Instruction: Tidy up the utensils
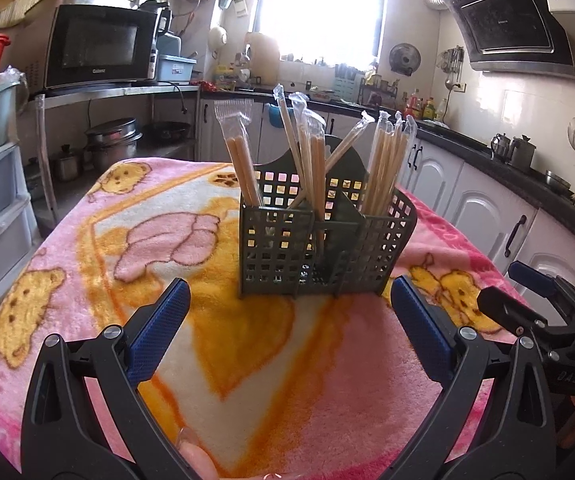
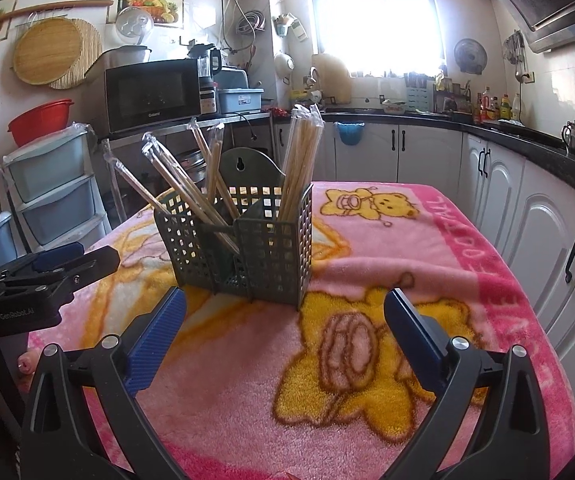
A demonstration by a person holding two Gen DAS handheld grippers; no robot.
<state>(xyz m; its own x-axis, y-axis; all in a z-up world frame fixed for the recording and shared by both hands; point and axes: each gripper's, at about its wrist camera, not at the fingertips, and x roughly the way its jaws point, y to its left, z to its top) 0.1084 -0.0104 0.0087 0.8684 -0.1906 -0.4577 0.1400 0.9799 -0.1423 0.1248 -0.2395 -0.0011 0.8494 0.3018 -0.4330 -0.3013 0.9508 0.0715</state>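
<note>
Basket [image 1: 319,248] walls hide the wrapped chopsticks' [image 1: 243,168] lower ends

Wrapped chopsticks [image 1: 313,152] stand in green caddy [image 1: 319,248].

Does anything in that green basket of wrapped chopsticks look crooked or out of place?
Mostly tidy. One wrapped pair of chopsticks leans diagonally across the green holder, crossing the more upright pairs instead of standing with them. Nothing has spilled onto the pink blanket, and both the left gripper and right gripper hang open, empty.
</note>
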